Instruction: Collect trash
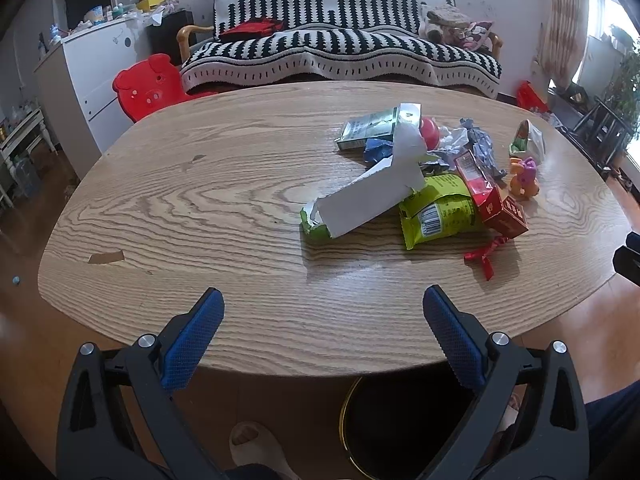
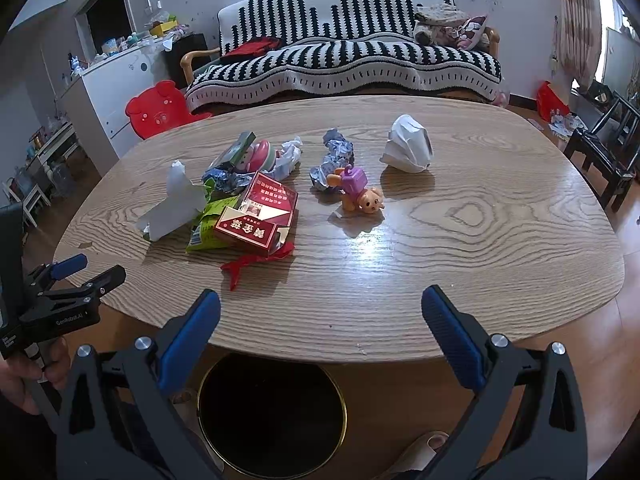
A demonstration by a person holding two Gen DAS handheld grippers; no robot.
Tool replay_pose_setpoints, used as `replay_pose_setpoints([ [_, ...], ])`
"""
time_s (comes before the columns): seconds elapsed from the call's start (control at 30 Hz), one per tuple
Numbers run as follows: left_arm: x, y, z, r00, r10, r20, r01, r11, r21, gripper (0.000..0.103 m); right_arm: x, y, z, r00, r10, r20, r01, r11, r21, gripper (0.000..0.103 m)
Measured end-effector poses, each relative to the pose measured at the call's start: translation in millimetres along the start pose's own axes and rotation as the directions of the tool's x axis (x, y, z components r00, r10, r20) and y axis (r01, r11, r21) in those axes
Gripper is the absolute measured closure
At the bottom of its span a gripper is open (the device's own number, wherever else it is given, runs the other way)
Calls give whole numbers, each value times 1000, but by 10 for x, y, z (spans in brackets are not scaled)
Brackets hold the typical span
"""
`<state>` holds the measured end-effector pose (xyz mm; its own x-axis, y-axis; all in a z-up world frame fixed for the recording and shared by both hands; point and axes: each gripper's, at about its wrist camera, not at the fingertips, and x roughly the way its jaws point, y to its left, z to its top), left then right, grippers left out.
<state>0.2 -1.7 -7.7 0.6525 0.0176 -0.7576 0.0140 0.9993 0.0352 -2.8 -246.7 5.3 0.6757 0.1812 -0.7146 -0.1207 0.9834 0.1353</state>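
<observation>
A pile of trash lies on the wooden table: a torn white carton, a green snack bag, a red cigarette box, a red ribbon, crumpled foil and a white crumpled wrapper. A black bin with a gold rim stands on the floor under the table's near edge. My left gripper is open and empty at the near edge, short of the pile. My right gripper is open and empty above the bin, in front of the ribbon.
A small orange and purple toy and a red and pink round item sit among the trash. A black-and-white sofa stands behind the table, a red pig stool at the left, dark chairs at the right.
</observation>
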Motion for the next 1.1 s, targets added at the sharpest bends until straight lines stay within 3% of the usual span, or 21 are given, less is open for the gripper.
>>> replay_pose_setpoints([
  [1.1, -16, 14, 17, 1000, -2, 0, 2, 1000, 0, 6, -28, -4, 13, 1000, 3, 0, -3, 1000, -6, 5],
])
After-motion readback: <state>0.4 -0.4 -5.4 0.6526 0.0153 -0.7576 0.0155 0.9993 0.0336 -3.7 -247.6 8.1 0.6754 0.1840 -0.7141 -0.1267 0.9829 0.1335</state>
